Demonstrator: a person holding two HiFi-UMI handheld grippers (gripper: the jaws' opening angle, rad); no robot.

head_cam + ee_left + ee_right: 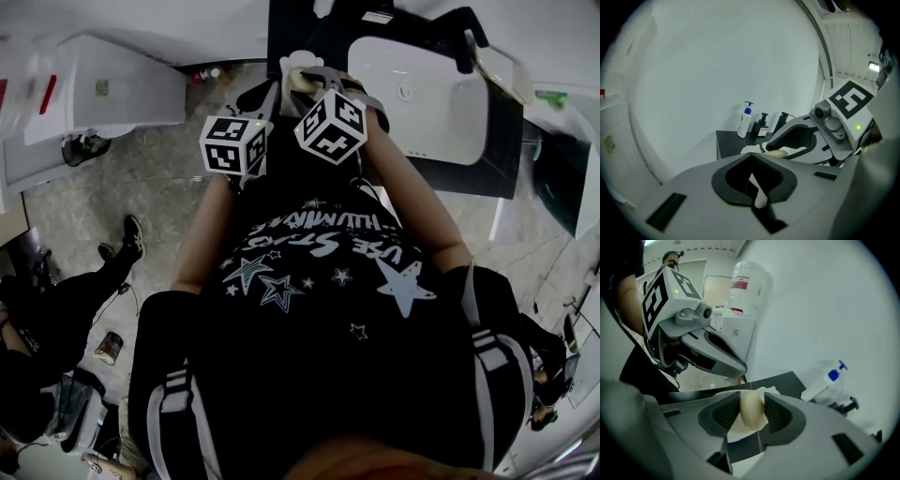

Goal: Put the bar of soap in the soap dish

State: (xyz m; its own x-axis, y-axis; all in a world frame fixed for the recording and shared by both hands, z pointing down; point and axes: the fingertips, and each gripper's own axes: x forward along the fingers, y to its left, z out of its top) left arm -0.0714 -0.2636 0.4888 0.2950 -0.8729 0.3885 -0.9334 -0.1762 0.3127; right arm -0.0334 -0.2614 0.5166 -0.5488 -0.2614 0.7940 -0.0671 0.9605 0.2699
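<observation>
The right gripper view shows the right gripper (pixel 752 398) clamped on the oval cream bar of soap (pixel 752 414), over the white scalloped soap dish (pixel 771 391); whether the two touch cannot be told. The left gripper view shows the left gripper (pixel 750 157) with jaws together, holding nothing. Only the head view shows the white oval basin (pixel 422 94) sunk in the dark countertop (pixel 506 141); there the grippers' marker cubes hide both sets of jaws
</observation>
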